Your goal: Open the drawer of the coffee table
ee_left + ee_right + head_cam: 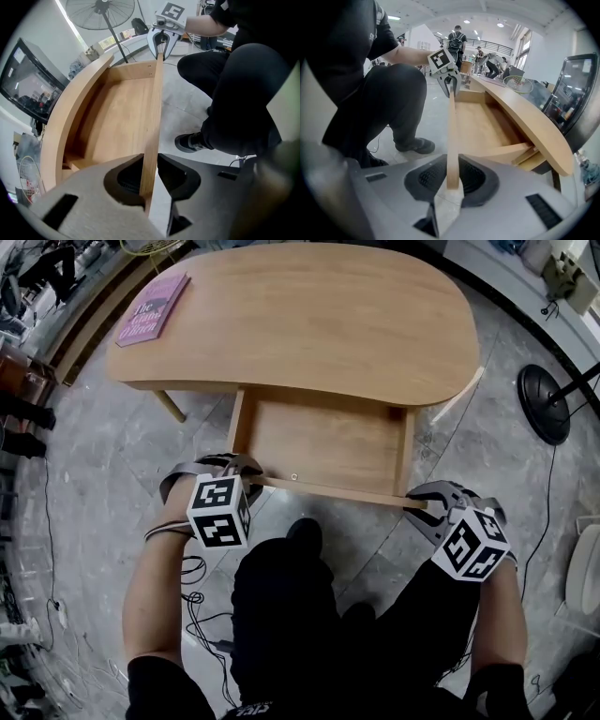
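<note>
Left gripper (246, 471) clamps the drawer front (328, 489) between its fingers at one end; right gripper (422, 502) clamps the opposite end.

The person wears a black shirt (157, 682) with short sleeves, black trousers (281, 615) and a black shoe (305, 532). The left gripper (239, 465) and right gripper (424, 503) are grey, with dark ribbed pads (424, 178). Each has a white cube (218, 512) with black square marks. Thin cables (192, 570) hang beside the left arm.
</note>
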`<act>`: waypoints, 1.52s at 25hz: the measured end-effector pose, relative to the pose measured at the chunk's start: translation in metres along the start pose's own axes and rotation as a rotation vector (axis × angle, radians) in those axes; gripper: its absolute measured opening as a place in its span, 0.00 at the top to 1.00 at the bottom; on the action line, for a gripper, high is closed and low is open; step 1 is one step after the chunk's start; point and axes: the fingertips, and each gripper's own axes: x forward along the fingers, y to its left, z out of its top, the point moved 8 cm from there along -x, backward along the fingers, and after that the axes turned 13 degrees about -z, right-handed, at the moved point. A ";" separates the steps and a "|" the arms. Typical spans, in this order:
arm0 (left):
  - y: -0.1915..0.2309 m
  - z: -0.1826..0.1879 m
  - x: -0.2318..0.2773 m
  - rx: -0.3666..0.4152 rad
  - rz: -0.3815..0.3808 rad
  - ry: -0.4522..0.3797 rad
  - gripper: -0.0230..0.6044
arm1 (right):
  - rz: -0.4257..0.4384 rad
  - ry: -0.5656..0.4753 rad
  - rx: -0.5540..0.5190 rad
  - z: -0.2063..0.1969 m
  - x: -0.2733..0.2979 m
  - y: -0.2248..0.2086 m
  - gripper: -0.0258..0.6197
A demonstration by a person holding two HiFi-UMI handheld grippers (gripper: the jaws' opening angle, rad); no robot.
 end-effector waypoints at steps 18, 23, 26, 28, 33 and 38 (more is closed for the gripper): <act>-0.017 -0.008 0.006 -0.004 -0.081 -0.023 0.82 | 0.074 -0.041 0.033 -0.003 0.001 0.021 0.84; -0.020 -0.012 0.019 -0.018 -0.092 -0.030 0.81 | 0.091 -0.017 0.014 -0.007 0.011 0.030 0.84; -0.020 -0.014 0.027 -0.011 -0.105 -0.022 0.81 | 0.103 -0.014 0.023 -0.011 0.016 0.034 0.83; -0.019 -0.015 0.028 -0.009 -0.114 -0.026 0.81 | 0.107 -0.019 0.032 -0.011 0.017 0.034 0.83; -0.018 -0.016 0.027 -0.006 -0.122 -0.041 0.81 | 0.104 -0.007 0.031 -0.010 0.017 0.033 0.83; -0.019 -0.016 0.027 0.012 -0.136 -0.056 0.81 | 0.106 -0.032 0.054 -0.010 0.014 0.032 0.82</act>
